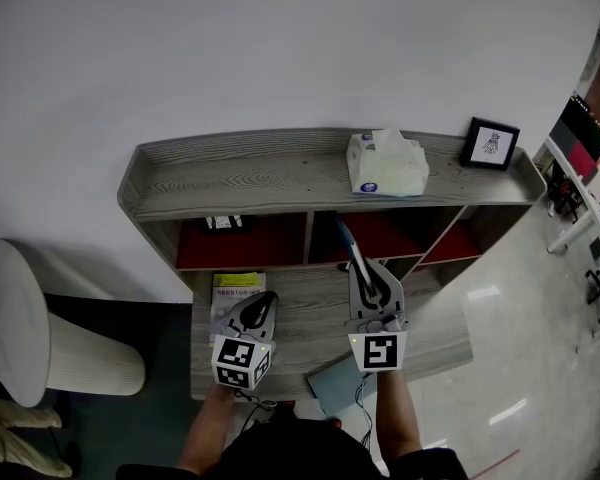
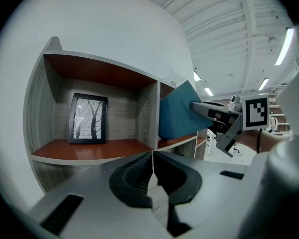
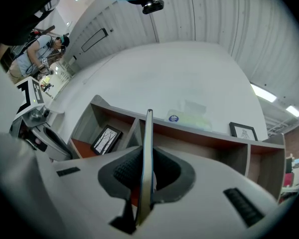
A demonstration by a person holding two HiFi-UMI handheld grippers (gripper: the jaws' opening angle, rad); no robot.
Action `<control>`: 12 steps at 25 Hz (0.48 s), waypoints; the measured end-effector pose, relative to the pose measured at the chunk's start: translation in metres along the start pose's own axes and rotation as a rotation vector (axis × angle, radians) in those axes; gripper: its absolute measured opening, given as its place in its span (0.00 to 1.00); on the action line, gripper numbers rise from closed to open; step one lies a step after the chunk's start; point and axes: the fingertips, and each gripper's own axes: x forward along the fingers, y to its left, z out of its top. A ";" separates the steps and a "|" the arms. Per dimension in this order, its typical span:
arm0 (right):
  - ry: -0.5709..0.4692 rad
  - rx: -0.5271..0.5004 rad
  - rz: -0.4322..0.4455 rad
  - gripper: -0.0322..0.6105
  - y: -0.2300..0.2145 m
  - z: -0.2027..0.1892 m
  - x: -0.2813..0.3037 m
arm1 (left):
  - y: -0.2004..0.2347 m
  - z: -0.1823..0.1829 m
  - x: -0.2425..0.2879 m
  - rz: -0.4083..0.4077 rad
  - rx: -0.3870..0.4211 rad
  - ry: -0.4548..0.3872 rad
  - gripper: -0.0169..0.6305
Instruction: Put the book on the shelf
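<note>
Edgewise, blue book (image 3: 147,148) in right gripper (image 1: 364,274) jaws, shelf (image 1: 240,173) ahead

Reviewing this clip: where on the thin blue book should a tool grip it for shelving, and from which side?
Likely its near edge, from the front, as the right tool does: shut across both covers, the blue book stands upright and edge-on, so its far end is free to slide into the middle compartment.

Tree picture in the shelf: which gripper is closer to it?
Left. The left gripper sits before the tree picture; the right gripper holds the blue book at the next compartment over.
</note>
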 end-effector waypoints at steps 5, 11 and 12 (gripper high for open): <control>0.103 -0.129 0.058 0.15 0.016 -0.011 -0.003 | 0.000 -0.002 -0.003 0.000 -0.008 0.004 0.05; 0.145 -0.201 0.072 0.15 0.031 -0.018 -0.007 | -0.001 -0.002 -0.004 -0.007 -0.013 -0.001 0.05; 0.153 -0.212 0.073 0.15 0.032 -0.019 -0.008 | -0.001 -0.003 -0.005 -0.008 -0.013 -0.001 0.05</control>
